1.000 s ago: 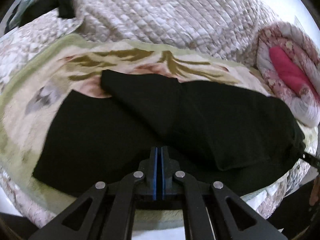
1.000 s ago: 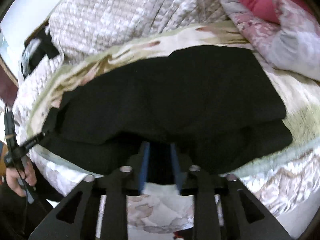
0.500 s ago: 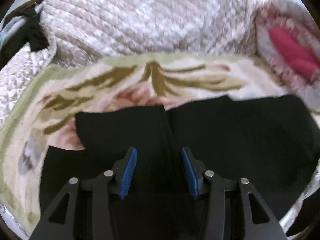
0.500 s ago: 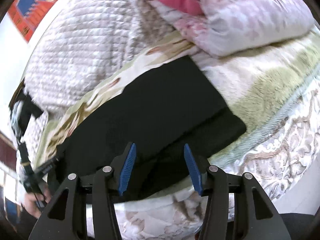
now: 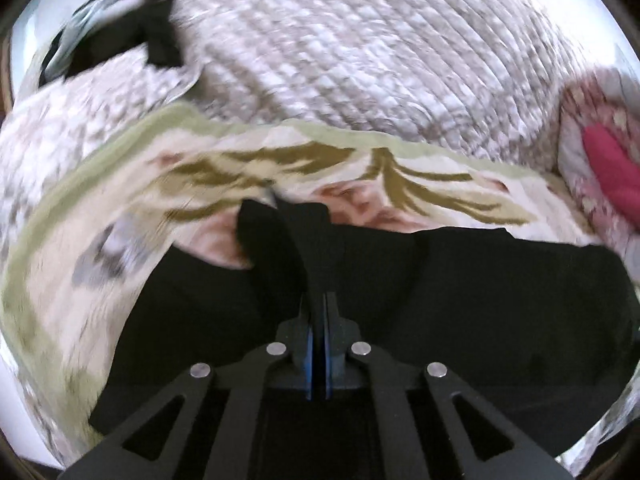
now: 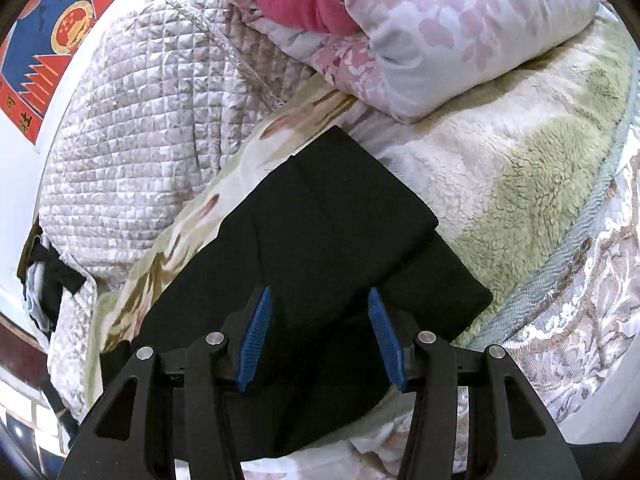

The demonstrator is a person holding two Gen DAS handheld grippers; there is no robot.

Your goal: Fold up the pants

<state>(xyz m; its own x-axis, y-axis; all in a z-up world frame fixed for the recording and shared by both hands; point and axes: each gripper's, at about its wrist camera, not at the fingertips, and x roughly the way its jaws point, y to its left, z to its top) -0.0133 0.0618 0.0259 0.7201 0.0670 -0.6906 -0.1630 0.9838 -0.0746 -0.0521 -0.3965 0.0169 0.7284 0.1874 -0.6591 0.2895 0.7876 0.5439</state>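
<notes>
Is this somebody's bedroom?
Probably yes, a bedroom at home. The black pants lie on a fluffy flowered blanket spread over a bed, with a quilted cover heaped behind and a rolled flowery comforter at one side.

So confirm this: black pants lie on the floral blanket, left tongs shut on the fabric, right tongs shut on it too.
Not quite. The right wrist view shows the right tongs open above the black pants; the left tongs are shut on them, on the floral blanket.
</notes>
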